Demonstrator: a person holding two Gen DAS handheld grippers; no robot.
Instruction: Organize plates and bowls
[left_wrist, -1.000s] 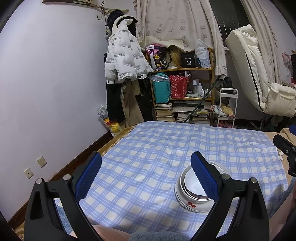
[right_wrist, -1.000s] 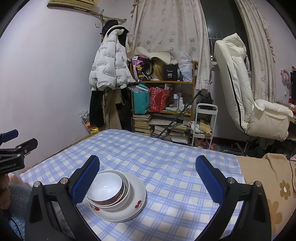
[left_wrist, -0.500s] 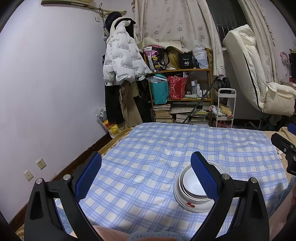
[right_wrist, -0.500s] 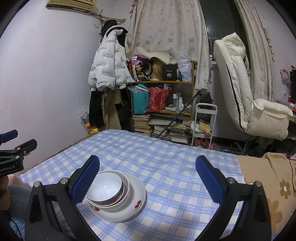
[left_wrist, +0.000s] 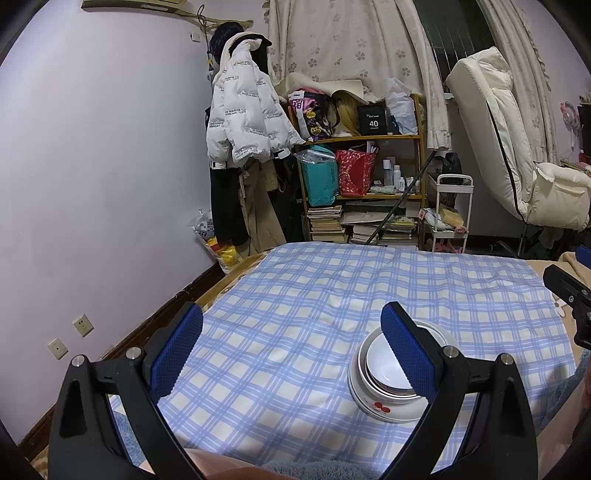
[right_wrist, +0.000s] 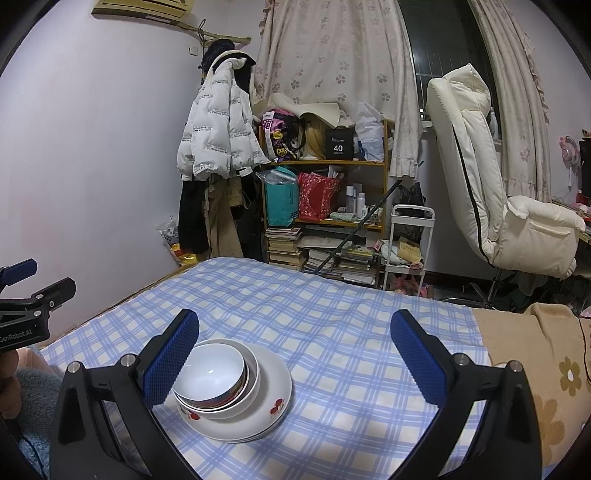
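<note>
White bowls (right_wrist: 210, 380) sit nested inside one another on a stack of white plates with red cherry prints (right_wrist: 266, 410), on the blue checked cloth. In the left wrist view the same stack (left_wrist: 388, 391) lies at lower right, partly behind my right-hand finger. My left gripper (left_wrist: 291, 350) is open above the cloth, holding nothing. My right gripper (right_wrist: 295, 354) is also open and holds nothing, its left finger overlapping the bowls in the picture. Each gripper shows at the edge of the other's view.
The checked cloth (right_wrist: 332, 332) covers a table; a beige flowered blanket (right_wrist: 546, 362) lies at its right. Behind stand a cluttered shelf (right_wrist: 325, 184), hanging coats (right_wrist: 218, 147), a white cart (right_wrist: 406, 251) and a cream recliner chair (right_wrist: 498, 203).
Both views have tipped slightly upward and the grippers drew back a little from the stack. The dishes have not moved. Both grippers stay open.
</note>
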